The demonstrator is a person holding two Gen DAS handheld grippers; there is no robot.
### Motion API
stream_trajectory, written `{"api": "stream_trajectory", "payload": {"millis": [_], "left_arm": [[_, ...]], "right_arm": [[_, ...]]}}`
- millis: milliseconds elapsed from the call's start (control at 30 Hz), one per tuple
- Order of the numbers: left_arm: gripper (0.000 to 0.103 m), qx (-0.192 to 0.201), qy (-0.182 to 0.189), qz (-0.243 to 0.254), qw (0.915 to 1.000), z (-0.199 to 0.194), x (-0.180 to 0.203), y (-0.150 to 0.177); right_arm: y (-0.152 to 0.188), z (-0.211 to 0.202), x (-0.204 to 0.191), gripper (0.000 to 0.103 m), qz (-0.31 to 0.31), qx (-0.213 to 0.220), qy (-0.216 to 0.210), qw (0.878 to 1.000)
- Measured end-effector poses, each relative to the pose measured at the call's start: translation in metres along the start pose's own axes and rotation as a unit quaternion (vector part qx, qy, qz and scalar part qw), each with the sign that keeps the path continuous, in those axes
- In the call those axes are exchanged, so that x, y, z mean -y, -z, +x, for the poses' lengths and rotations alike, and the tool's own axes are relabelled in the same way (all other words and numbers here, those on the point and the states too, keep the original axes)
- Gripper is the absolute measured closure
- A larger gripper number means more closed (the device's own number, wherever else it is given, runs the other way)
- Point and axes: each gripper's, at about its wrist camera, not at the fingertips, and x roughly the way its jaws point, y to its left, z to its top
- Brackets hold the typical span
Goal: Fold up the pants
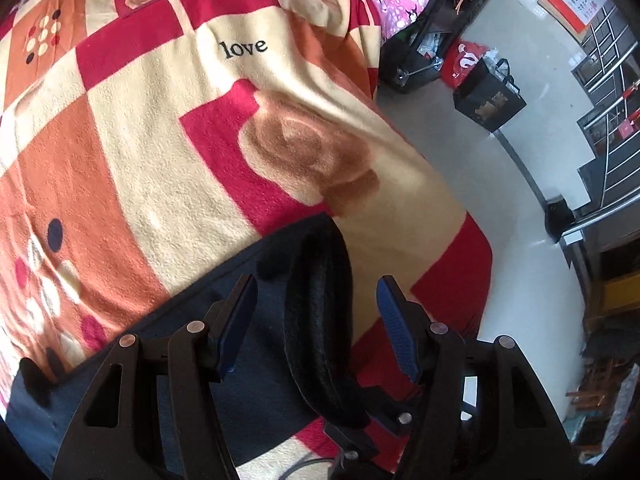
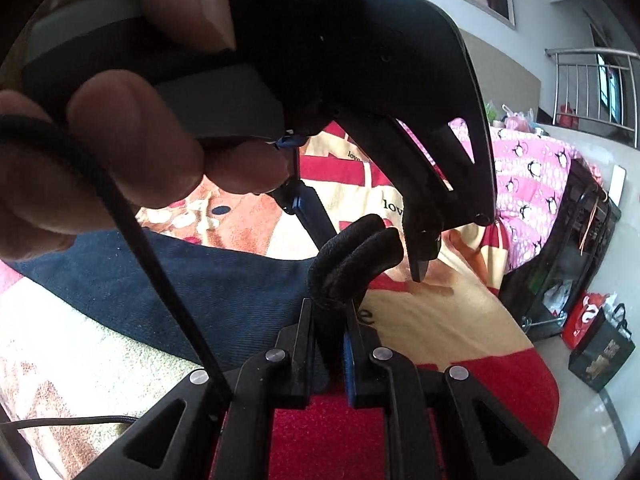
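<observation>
Left wrist view: one pair of dark navy pants point(image 1: 256, 364) lies on the bed's patterned blanket point(image 1: 160, 128), its thick black waistband point(image 1: 320, 320) rising between the apart fingers of the left hand-held gripper point(image 1: 318, 320), touching neither. In the right wrist view, the right hand-held gripper point(image 2: 329, 320) is clamped on that waistband point(image 2: 352, 256); a hand point(image 2: 132, 128) hides the far left

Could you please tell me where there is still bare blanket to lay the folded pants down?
Bare blanket lies beyond the pants, up to the far "love" print. It is crowded at the near corner, where the left gripper and right gripper work the pants' edge.
</observation>
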Motion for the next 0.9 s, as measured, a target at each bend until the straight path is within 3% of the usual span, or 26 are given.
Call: {"api": "stream_trajectory", "payload": {"millis": [100,167,267,667,900], "left_arm": [[0.047,-0.007,0.011,-0.006,0.9999,0.003,-0.006,-0.001],[0.07,-0.009,0.014,-0.002,0.9999,0.002,-0.008,0.0],[0.092,0.01,0.029,-0.019,0.9994,-0.008,-0.02,0.005],[0.094,0.079,0.087,-0.056,0.9915,-0.055,-0.075,0.037],[0.094,0.113,0.088,-0.093,0.9853,-0.083,-0.148,0.084]], "right_arm": [[-0.001,-0.005,-0.005,0.092,-0.01,0.009,0.003,1.0],[-0.001,-0.007,-0.008,0.092,-0.014,0.011,0.004,1.0],[-0.002,-0.007,-0.011,0.092,-0.016,0.008,0.004,1.0],[-0.03,-0.031,-0.046,0.092,-0.074,0.036,0.006,0.997],[-0.052,-0.034,-0.126,0.092,-0.145,0.041,-0.039,0.988]]}}
